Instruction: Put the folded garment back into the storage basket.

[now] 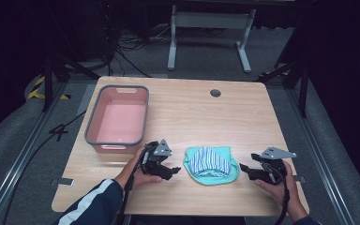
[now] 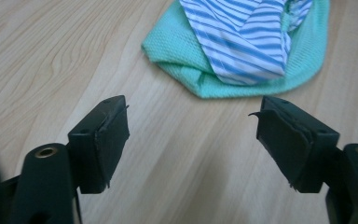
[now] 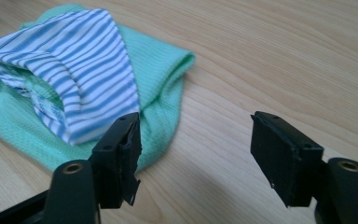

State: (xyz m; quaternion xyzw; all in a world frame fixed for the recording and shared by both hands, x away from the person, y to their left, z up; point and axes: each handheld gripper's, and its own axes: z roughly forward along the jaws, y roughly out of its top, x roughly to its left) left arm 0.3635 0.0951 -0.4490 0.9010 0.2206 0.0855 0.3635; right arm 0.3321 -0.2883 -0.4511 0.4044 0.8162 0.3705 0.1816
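A mint-green knitted cloth (image 1: 212,174) with a blue-and-white striped lining (image 1: 208,160) lies folded near the table's front edge, between the two grippers. My left gripper (image 1: 174,170) rests just left of it, open, nothing between its jaws. In the left gripper view the cloth (image 2: 242,51) lies ahead of the open gripper (image 2: 193,128). My right gripper (image 1: 242,169) sits just right of the cloth, also open. In the right gripper view the cloth (image 3: 79,88) lies ahead and to the left, close by the left fingertip (image 3: 123,156) of the gripper (image 3: 193,149).
A pink bin with a grey rim (image 1: 117,117) stands at the table's left, behind my left hand. A round cable hole (image 1: 215,93) is at the back centre. Bare wooden tabletop (image 1: 225,117) spreads behind the cloth. A white table frame (image 1: 210,33) stands on the floor beyond.
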